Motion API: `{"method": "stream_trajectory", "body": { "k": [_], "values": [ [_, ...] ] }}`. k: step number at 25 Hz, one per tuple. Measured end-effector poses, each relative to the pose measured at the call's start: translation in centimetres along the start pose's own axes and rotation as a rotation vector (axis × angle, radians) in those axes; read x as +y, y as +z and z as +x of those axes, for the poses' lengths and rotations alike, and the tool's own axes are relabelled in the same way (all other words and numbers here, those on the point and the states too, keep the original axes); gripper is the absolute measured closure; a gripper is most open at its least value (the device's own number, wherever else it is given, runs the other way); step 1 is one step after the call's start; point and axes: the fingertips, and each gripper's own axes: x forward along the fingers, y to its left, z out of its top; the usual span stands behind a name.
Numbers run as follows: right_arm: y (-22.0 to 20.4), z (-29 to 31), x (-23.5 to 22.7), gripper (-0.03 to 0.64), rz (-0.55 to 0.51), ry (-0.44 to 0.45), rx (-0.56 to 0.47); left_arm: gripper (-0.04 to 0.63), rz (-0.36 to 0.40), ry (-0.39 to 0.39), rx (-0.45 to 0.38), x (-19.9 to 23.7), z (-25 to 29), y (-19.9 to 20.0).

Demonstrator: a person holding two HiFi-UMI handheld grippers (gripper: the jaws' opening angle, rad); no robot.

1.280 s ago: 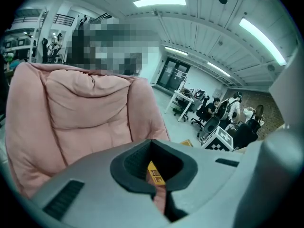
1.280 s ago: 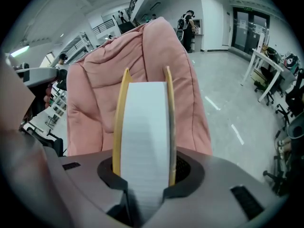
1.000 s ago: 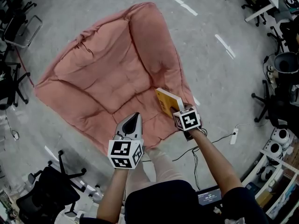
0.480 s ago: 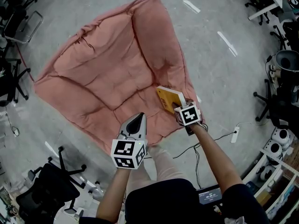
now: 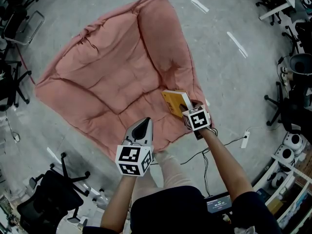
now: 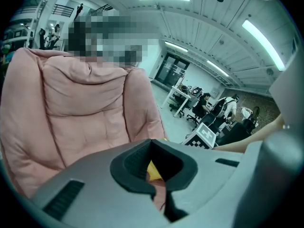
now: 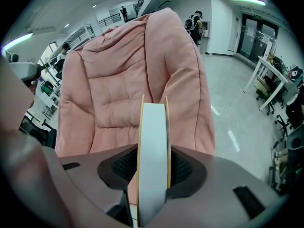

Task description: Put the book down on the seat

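A big pink padded seat [image 5: 114,67] lies spread on the grey floor and fills both gripper views [image 6: 80,103] [image 7: 128,80]. My right gripper [image 5: 189,111] is shut on a yellow-covered book [image 5: 174,103], held on edge over the seat's front right corner. In the right gripper view the book [image 7: 152,141] stands edge-on between the jaws, white pages between yellow covers. My left gripper [image 5: 141,128] hangs over the seat's front edge, shut on nothing. Through its jaws [image 6: 154,172] a bit of the yellow book [image 6: 153,171] shows.
Black office chairs stand at the left [image 5: 14,28] and lower left [image 5: 58,191]. A white power strip [image 5: 245,140] with a cable lies on the floor to the right. Desks [image 5: 275,4], a black bin [image 5: 298,65] and more chairs line the right side.
The right gripper and the book have edged slightly up toward the seat. The left gripper has shifted a little to the right and stays shut.
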Motion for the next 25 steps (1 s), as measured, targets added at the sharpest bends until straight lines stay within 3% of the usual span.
{"method": "stream_trajectory", "body": {
  "k": [25],
  "values": [
    [0.9, -4.9, 1.3, 0.466, 0.02, -0.034, -0.047, 0.595, 0.054, -0.028, -0.047, -1.3, -3.2, 2.5]
  ]
}}
